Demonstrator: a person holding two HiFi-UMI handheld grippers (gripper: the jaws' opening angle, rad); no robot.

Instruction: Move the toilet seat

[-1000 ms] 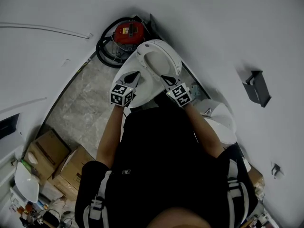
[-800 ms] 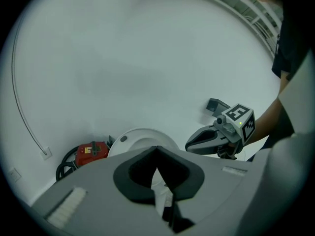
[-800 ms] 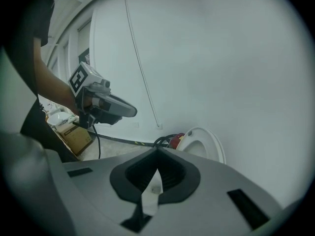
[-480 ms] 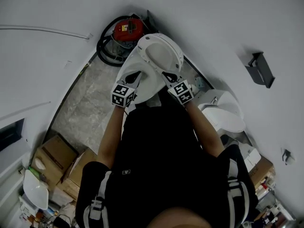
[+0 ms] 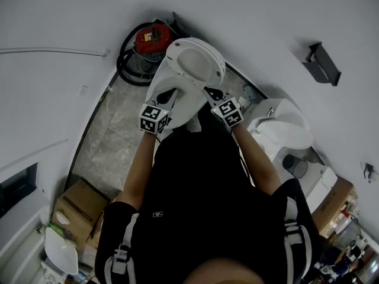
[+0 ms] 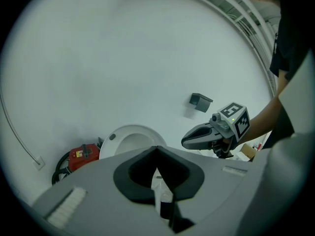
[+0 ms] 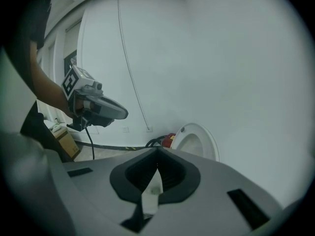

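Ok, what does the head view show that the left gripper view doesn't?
Only the head view: the marbled floor and the left gripper seen from outside, with its marker cube. Only the left gripper view: that gripper's jaws close up, shut together. Both: the raised toilet seat, the red machine, the black wall holder and the right gripper.

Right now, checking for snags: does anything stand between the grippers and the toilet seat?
Nothing visible does. The left gripper and right gripper, both shut, face the raised toilet seat with open space ahead.
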